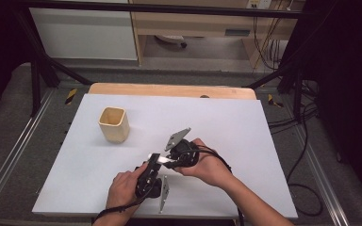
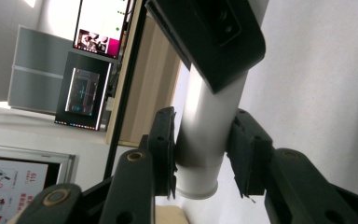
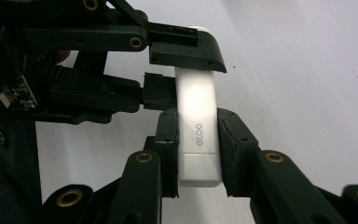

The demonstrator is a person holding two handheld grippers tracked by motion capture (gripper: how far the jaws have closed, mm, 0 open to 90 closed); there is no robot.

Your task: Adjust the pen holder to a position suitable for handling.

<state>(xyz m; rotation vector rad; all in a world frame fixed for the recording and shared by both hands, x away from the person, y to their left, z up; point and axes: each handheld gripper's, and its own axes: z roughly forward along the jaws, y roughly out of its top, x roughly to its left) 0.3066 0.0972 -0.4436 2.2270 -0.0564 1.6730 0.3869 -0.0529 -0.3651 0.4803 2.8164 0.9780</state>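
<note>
A white glue stick (image 3: 196,107) marked GLOO is held just above the table between both grippers. My right gripper (image 3: 198,154) is shut on its lower body, a pad pressing each side. My left gripper (image 2: 200,154) is shut on the other end of the glue stick (image 2: 205,126), with its jaws crossing the stick from the side. In the high view the glue stick (image 1: 162,160) shows as a short white bar between the left gripper (image 1: 154,160) and the right gripper (image 1: 173,162), near the front middle of the table.
A square pale wooden cup (image 1: 113,124) stands upright at the left of the white table top (image 1: 226,122), well away from the hands. Black frame bars and cables run around the table's sides.
</note>
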